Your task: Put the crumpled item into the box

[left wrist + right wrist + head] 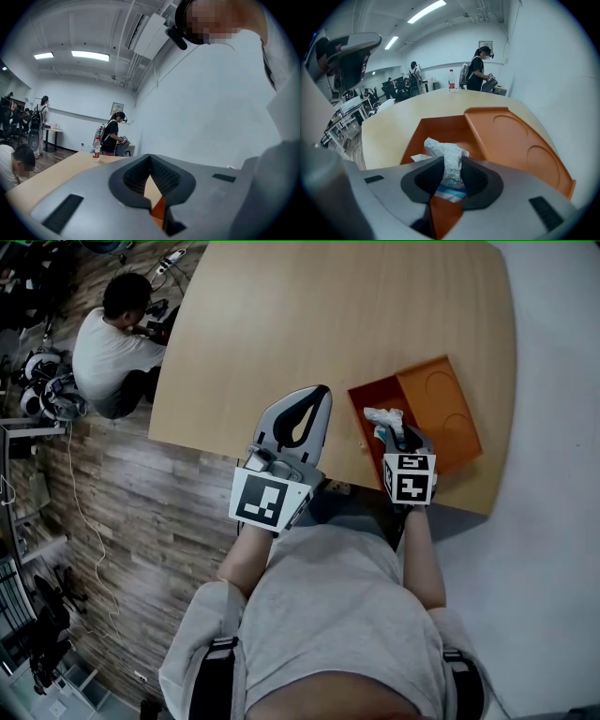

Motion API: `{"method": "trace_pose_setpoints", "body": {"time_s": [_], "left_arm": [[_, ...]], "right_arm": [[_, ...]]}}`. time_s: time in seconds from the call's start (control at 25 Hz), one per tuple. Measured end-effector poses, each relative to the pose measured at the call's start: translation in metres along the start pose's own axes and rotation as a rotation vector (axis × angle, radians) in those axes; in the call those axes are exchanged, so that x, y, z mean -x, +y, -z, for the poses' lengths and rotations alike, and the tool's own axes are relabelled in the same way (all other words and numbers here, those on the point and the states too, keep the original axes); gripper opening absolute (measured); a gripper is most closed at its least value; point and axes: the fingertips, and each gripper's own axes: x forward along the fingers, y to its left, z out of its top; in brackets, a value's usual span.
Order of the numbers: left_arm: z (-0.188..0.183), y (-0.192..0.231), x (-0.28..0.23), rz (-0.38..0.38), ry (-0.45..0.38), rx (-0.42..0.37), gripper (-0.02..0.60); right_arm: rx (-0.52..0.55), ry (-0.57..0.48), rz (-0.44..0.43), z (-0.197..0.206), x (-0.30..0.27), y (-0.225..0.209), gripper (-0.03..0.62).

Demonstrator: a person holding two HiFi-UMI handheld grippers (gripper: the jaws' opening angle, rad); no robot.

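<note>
Right fingers (476,180) tight on white, blue-striped crumpled item (450,161) over box (440,129); left fingers (164,176) together.

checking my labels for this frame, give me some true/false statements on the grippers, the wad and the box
1. The right gripper grips the wad. True.
2. The box is closed. False: its lid lies open beside it.
3. The left gripper holds a bottle. False: it is shut and empty; the bottle stands far off on the table.
4. The wad is over the box. True.
</note>
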Motion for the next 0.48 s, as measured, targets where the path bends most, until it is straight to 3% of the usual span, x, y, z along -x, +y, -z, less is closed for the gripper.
{"method": "trace_pose_setpoints", "body": {"time_s": [0.28,0.48], "left_arm": [[0.009,0.007,0.007,-0.003,0.001,-0.003,0.014],[0.005,0.009,0.013,-0.003,0.000,-0.005,0.012]], "right_arm": [[0.008,0.044,-0.014,0.010,-0.012,0.008,0.118],[-0.031,0.003,-0.013,0.003,-0.002,0.006,0.124]]}}
